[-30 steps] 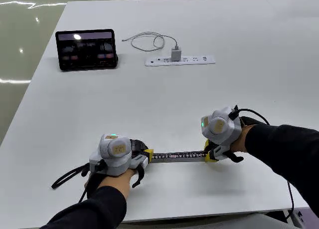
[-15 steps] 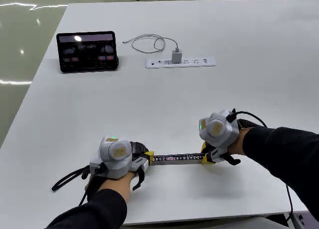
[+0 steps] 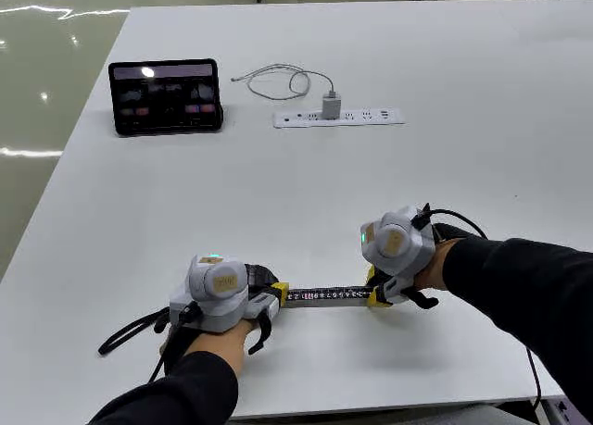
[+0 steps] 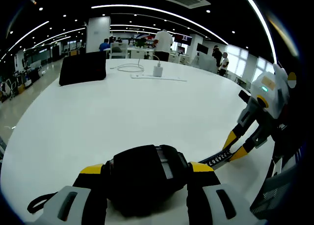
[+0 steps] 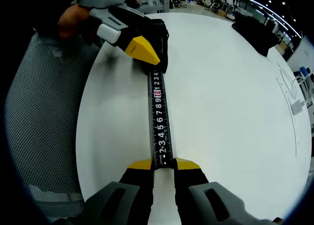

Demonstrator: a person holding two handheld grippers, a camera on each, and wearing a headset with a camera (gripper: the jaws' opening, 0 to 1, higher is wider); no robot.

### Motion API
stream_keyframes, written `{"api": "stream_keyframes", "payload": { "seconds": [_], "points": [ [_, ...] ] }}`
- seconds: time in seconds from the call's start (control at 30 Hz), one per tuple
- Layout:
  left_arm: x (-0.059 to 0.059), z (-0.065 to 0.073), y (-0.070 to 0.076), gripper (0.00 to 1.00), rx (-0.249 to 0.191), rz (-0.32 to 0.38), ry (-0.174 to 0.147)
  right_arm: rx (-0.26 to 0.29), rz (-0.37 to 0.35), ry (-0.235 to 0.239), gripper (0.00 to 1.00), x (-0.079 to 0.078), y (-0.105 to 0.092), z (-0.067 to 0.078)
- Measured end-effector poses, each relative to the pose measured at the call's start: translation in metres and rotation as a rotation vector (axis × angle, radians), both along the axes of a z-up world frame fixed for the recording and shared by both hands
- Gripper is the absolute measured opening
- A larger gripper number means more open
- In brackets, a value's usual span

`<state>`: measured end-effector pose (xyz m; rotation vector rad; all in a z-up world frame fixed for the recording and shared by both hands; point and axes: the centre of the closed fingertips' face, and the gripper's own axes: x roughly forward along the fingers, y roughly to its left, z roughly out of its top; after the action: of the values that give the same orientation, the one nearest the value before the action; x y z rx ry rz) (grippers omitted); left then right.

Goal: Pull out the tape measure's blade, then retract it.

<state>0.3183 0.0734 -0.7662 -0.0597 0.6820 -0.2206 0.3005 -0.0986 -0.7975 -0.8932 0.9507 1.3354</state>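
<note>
The black tape measure case (image 4: 144,178) sits between the yellow-tipped fingers of my left gripper (image 4: 147,168), which is shut on it near the table's front edge (image 3: 261,291). Its blade (image 5: 159,119), marked with numbers, runs out flat over the white table (image 3: 306,203) toward my right gripper (image 5: 161,162). That gripper is shut on the blade's end (image 3: 371,295). In the head view the blade (image 3: 326,295) spans the short gap between the two grippers. The right gripper also appears at the right of the left gripper view (image 4: 238,146).
A dark tablet (image 3: 166,93) stands at the far left of the table. A white power strip (image 3: 338,118) with a plugged charger and a looped cable (image 3: 278,81) lies behind. A black strap (image 3: 130,331) trails left of the left gripper. People and desks fill the room beyond.
My right gripper has moved left toward the left one, holding the blade's end, so the exposed length of blade is shorter. The left gripper and case have stayed in place.
</note>
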Motion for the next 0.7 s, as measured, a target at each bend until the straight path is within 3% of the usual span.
{"api": "stream_keyframes", "payload": {
  "seconds": [0.7],
  "points": [
    [0.0, 0.0, 0.0, 0.62, -0.003, 0.002, 0.002, 0.015, 0.005, 0.001, 0.11, -0.001, 0.013, 0.0]
  ]
}}
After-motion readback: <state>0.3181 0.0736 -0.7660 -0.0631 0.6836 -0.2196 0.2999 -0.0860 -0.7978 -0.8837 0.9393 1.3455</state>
